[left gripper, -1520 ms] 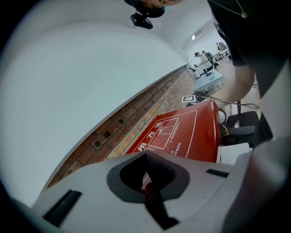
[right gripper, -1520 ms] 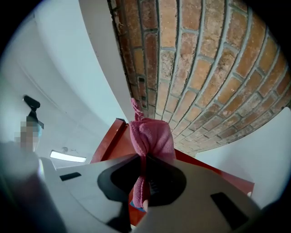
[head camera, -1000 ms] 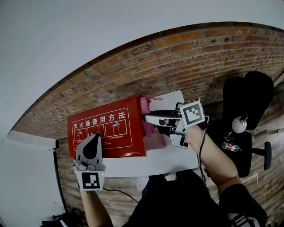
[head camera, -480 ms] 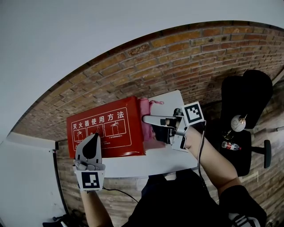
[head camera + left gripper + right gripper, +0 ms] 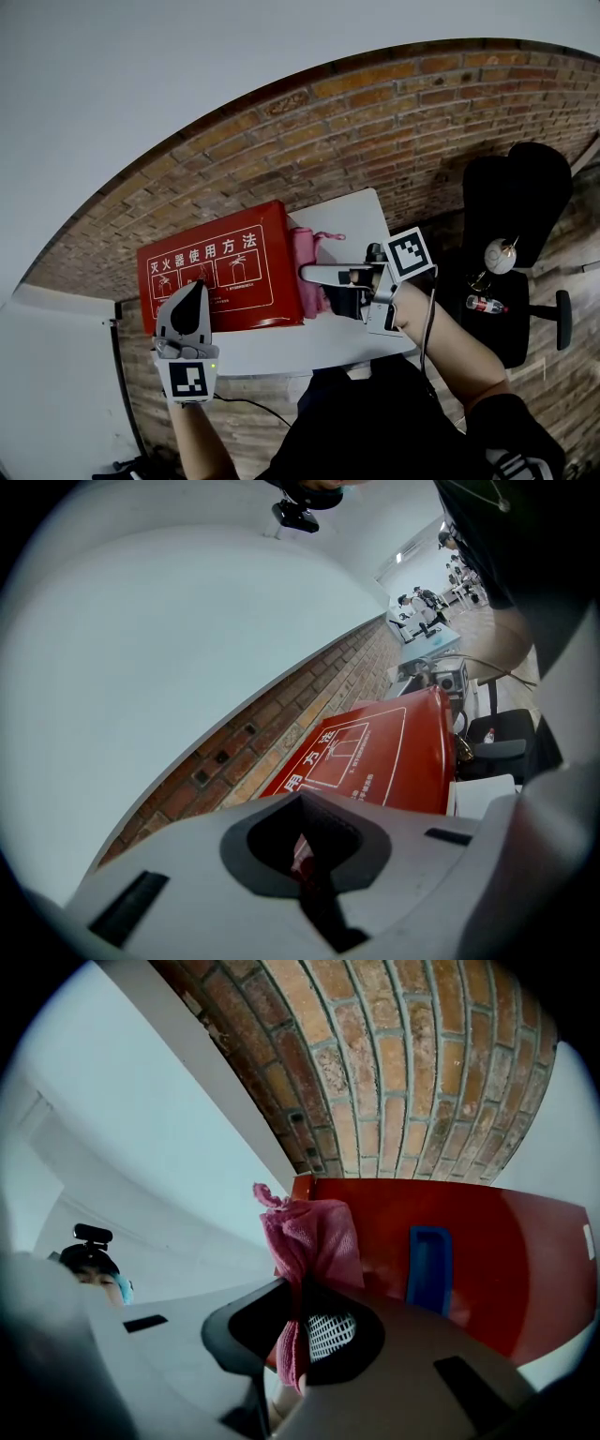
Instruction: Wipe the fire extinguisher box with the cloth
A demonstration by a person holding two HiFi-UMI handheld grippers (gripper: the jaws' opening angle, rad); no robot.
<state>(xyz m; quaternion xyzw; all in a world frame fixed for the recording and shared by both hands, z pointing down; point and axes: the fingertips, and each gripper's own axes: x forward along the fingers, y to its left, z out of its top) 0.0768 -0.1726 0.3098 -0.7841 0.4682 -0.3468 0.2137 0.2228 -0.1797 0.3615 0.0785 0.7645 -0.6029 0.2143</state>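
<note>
The red fire extinguisher box (image 5: 220, 267) lies flat on a white table (image 5: 281, 347), its printed white instruction panel facing up. A pink cloth (image 5: 307, 272) is pressed against the box's right side face, with my right gripper (image 5: 307, 274) shut on it. In the right gripper view the cloth (image 5: 309, 1237) bunches up out of the jaws in front of the red side (image 5: 525, 1260) and its blue recessed handle (image 5: 429, 1265). My left gripper (image 5: 192, 292) is shut and empty at the box's near left edge; its own view looks across the box top (image 5: 375, 757); contact unclear.
Behind the table runs a brick wall (image 5: 375, 112). A black office chair (image 5: 511, 206) stands to the right with a small bottle (image 5: 483, 305) and a round pale object (image 5: 500, 255) on it. Desks and people (image 5: 422, 611) show far off in the left gripper view.
My right gripper has slid the pink cloth along the box's right side toward me and rolled a little. The left gripper has stayed put.
</note>
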